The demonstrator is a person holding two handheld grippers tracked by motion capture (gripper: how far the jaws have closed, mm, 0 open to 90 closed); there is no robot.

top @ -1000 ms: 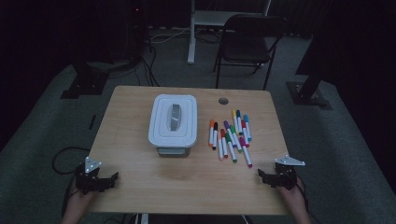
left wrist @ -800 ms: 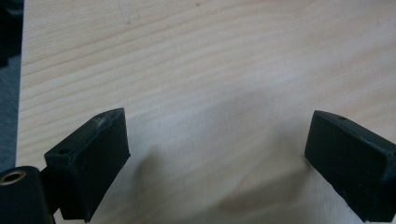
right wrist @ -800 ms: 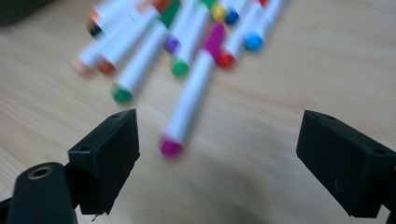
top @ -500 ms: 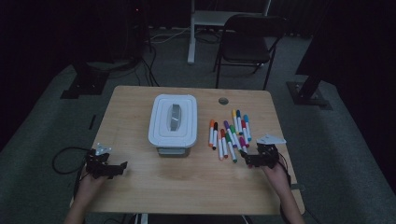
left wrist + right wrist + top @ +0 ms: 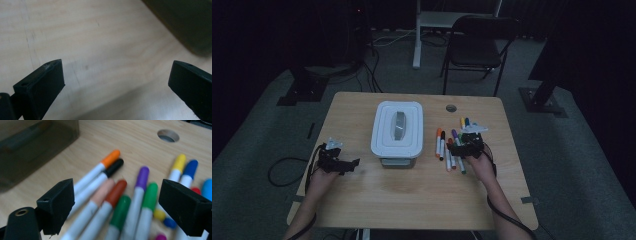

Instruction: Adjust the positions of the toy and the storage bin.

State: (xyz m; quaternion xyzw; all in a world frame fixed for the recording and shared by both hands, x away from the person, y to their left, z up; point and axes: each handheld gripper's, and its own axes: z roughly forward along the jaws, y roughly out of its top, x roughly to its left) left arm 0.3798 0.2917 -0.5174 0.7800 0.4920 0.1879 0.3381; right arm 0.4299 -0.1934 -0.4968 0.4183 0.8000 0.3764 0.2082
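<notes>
Dim floor and a dark chair frame the pale wooden desk [image 5: 362, 200], where a person works with a gripper in each hand. At the right, the right gripper [image 5: 466, 146] hovers low over the loose markers [image 5: 120, 202], its jaws spread wide with several barrels lying under the gap and nothing pinched between them. Which marker it is aimed at is hard to tell, as the close view is blurred. On the other side, the left gripper [image 5: 346, 164] sits near the desk's left edge, jaws fully apart over bare wood and holding nothing. Between the two stands the white lidded box [image 5: 397, 129], closed, just beside the markers' left flank. The step in hand looks like the reach for a first marker; next, the right gripper must settle on one barrel and close.
</notes>
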